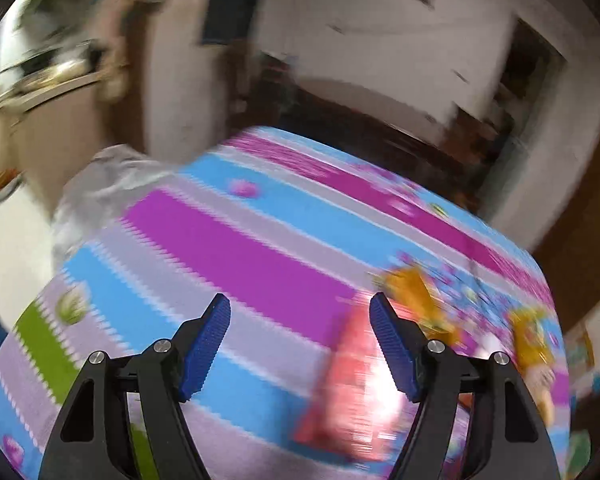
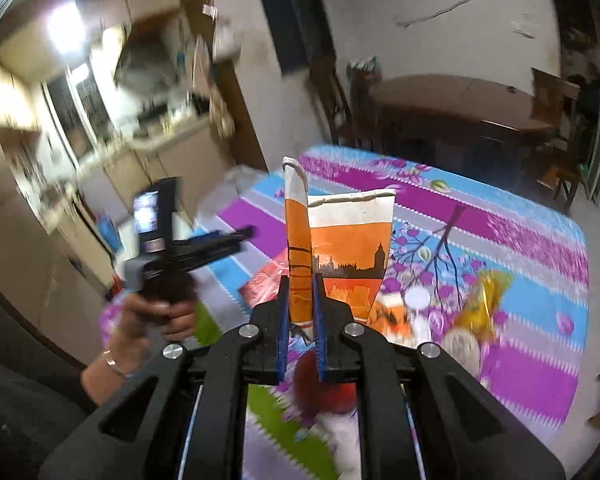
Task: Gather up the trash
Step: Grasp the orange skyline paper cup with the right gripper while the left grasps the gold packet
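Note:
My right gripper (image 2: 301, 300) is shut on a flattened orange and white paper cup (image 2: 350, 244) and holds it upright above the striped tablecloth (image 2: 532, 240). My left gripper (image 1: 300, 312) is open and empty above the cloth (image 1: 228, 240), blurred by motion. It also shows in the right wrist view (image 2: 236, 236), held in a hand at the left. A red shiny wrapper (image 1: 352, 384) lies on the cloth just under its right finger (image 1: 392, 344). Yellow-orange wrappers (image 1: 420, 296) lie at the right. The right wrist view shows a yellow wrapper (image 2: 480, 304) and a white lid (image 2: 418, 298).
A grey plastic bag (image 1: 100, 192) hangs at the table's far left corner. A wooden table and chairs (image 2: 460, 108) stand behind. A kitchen counter (image 2: 148, 136) is at the left. A red round thing (image 2: 324, 392) lies under my right gripper.

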